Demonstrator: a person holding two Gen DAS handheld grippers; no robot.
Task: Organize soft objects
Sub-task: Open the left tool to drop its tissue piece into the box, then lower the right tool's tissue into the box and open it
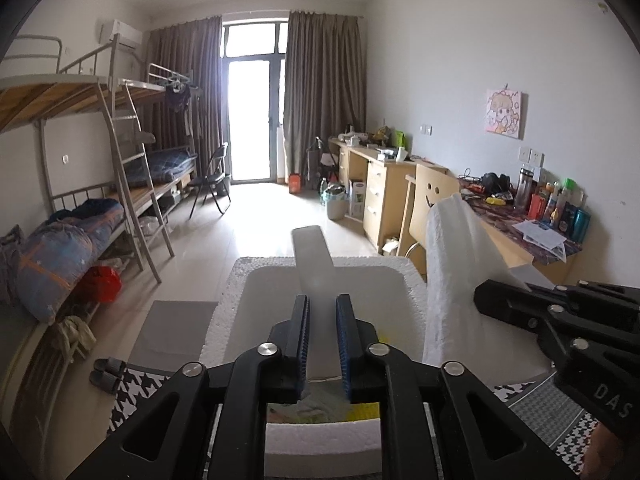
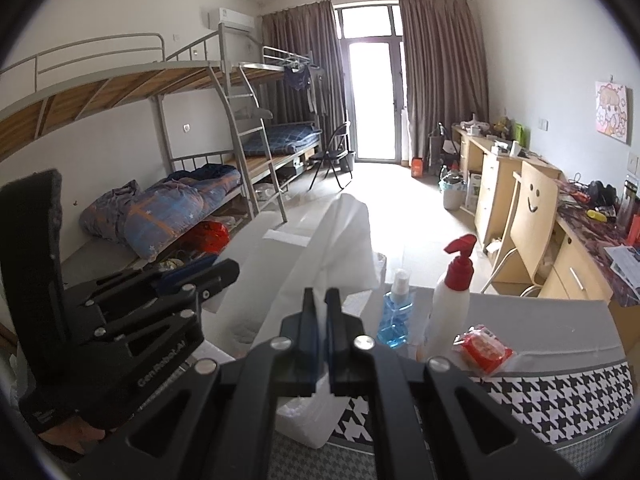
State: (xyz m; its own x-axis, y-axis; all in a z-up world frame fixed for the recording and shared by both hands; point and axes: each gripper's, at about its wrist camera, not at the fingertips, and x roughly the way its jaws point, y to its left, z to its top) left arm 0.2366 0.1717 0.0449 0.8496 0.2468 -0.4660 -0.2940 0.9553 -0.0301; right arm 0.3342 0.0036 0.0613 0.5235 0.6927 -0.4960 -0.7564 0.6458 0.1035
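A thin white foam sheet hangs between my two grippers above an open white styrofoam box. My left gripper sits over the box, its pads touching both sides of a pale strip of the sheet that sticks out ahead. Yellow and greenish items lie in the box bottom. In the right wrist view my right gripper is shut on the sheet, which drapes left toward the left gripper. The right gripper shows at the right edge of the left wrist view.
A blue spray bottle, a white bottle with a red pump and a red packet stand on a grey board over a houndstooth cloth. Bunk beds run along the left, with desks and a wooden chair on the right.
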